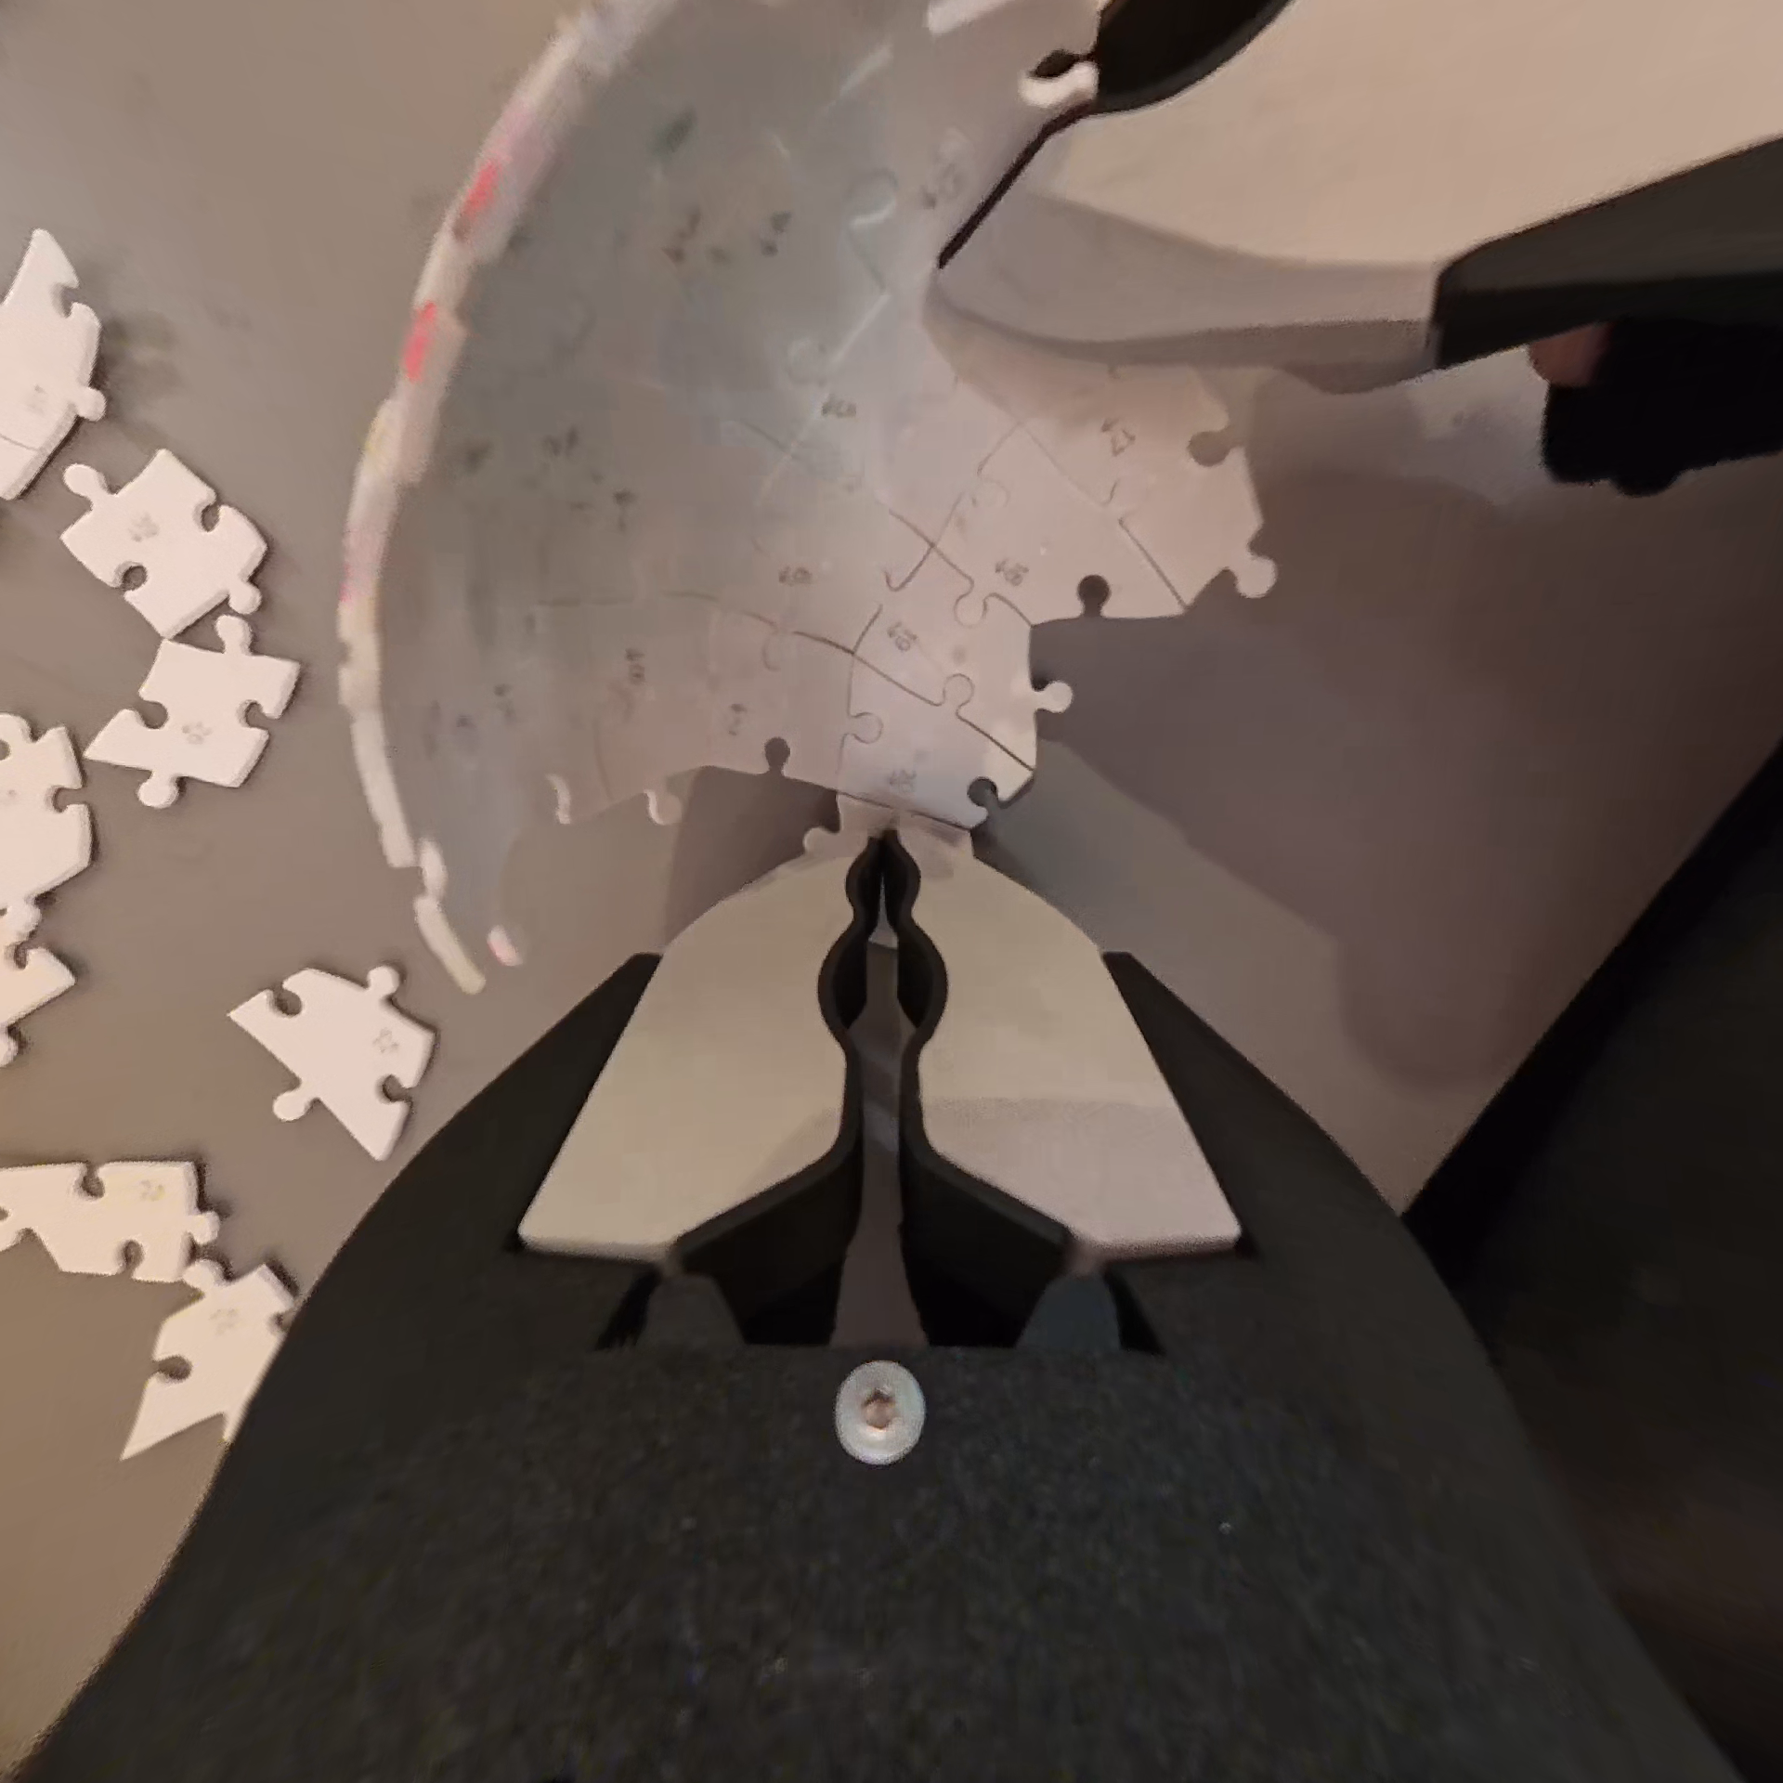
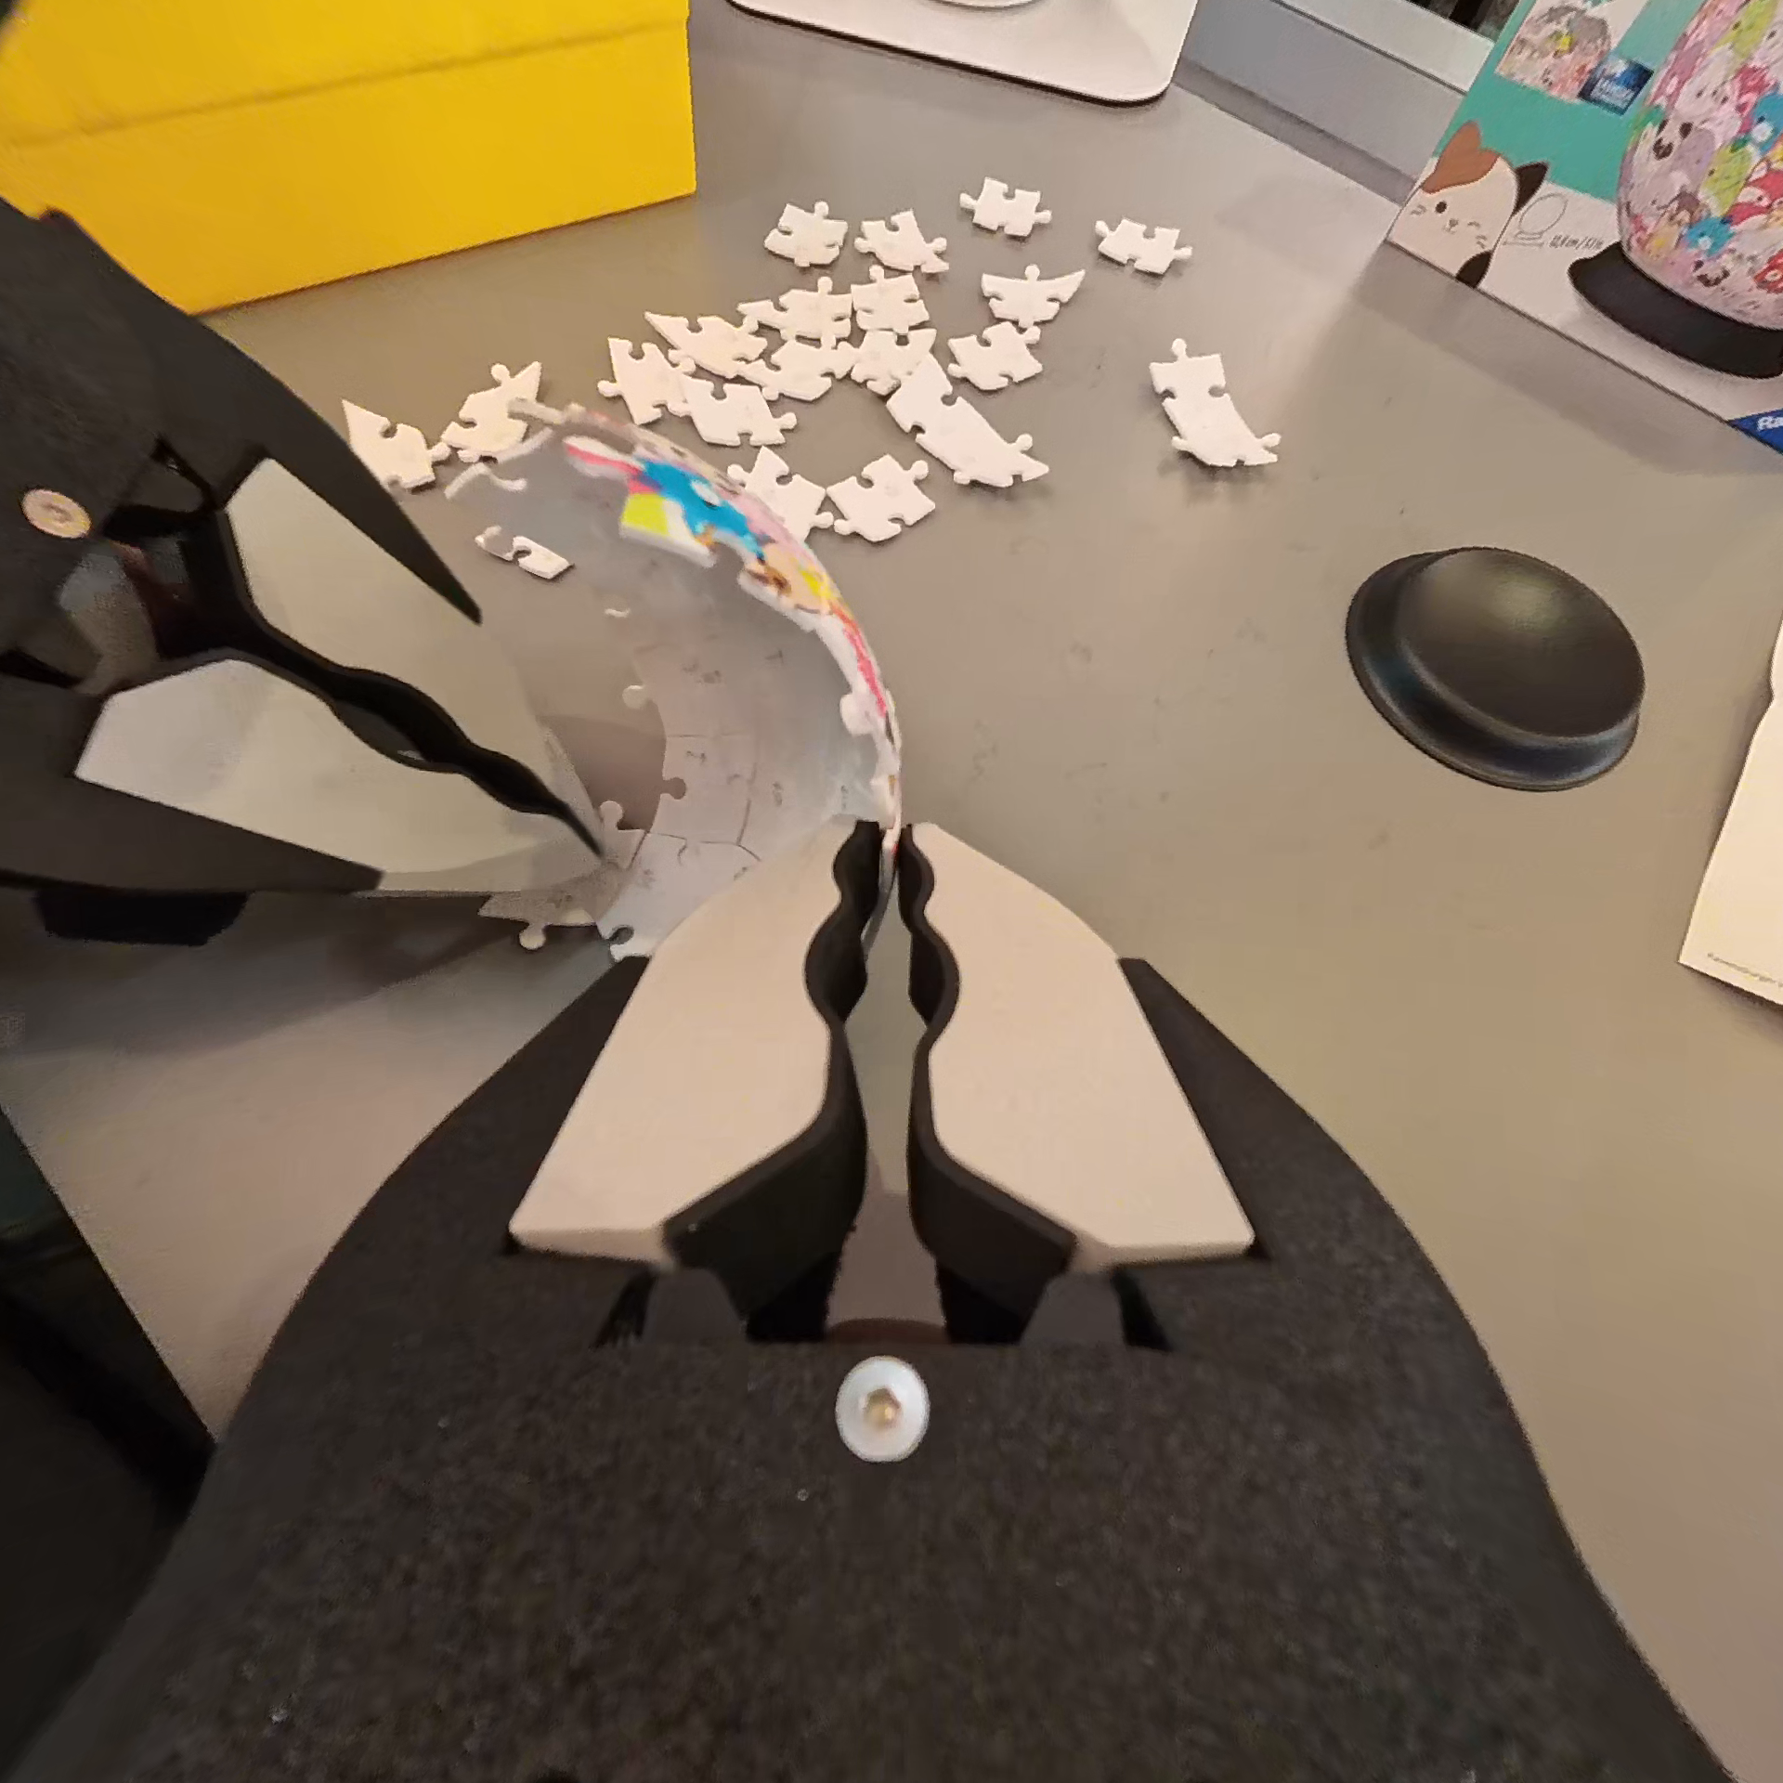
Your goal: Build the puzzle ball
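Observation:
The partly built puzzle ball [image 1: 733, 502] is a curved shell of joined pieces, white and grey inside, colourful outside [image 2: 772, 617]. My left gripper [image 1: 883, 844] is shut on the shell's lower edge. My right gripper [image 2: 892, 839] is shut on another part of the shell's edge; it also shows at the top right of the left wrist view [image 1: 1081, 77]. The left gripper shows at the left of the right wrist view [image 2: 593, 839], pinching the shell. Both hold the shell above the grey table [image 2: 1110, 772]. Loose white pieces [image 2: 868, 347] lie beyond it, and also at the left in the left wrist view [image 1: 164, 550].
A black round stand [image 2: 1495, 666] sits on the table to the right. The puzzle box [image 2: 1621, 183] stands at the far right, a yellow box [image 2: 367, 125] at the far left, a white paper sheet [image 2: 1737, 849] at the right edge. The table's edge [image 1: 1544, 1013] runs at right. Tip to tip, the grippers are about 9 centimetres apart.

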A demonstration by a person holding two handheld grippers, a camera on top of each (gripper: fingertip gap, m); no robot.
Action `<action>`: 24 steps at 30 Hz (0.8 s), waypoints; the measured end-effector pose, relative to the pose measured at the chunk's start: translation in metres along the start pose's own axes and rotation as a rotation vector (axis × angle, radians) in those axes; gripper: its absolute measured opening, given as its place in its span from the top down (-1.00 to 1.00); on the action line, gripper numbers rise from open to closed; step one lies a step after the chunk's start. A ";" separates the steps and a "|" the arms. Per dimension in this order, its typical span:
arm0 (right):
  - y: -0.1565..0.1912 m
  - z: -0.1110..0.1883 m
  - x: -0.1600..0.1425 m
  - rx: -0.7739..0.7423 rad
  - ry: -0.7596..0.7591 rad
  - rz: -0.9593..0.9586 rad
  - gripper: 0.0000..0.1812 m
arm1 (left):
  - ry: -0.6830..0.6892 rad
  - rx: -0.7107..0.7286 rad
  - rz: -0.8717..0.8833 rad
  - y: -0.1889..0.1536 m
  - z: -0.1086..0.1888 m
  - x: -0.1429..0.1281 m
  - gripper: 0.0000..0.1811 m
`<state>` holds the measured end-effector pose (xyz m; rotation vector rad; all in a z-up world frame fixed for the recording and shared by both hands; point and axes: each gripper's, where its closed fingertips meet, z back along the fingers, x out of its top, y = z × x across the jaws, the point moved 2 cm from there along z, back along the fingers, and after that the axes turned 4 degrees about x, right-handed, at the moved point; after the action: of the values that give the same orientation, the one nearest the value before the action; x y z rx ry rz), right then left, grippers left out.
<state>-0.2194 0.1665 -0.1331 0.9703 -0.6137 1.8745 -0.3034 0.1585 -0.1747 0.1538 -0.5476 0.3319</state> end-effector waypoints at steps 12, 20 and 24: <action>-0.001 0.001 0.000 -0.015 0.009 0.030 0.96 | 0.001 0.051 -0.023 0.002 -0.007 0.007 1.00; -0.001 0.001 0.000 -0.019 0.013 0.032 0.96 | -0.016 0.050 -0.013 0.002 -0.001 0.009 1.00; -0.001 0.002 0.000 -0.021 0.017 0.037 0.96 | -0.010 0.051 -0.022 0.001 -0.007 0.007 1.00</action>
<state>-0.2183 0.1653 -0.1323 0.9339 -0.6437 1.9032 -0.2949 0.1627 -0.1767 0.2104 -0.5471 0.3243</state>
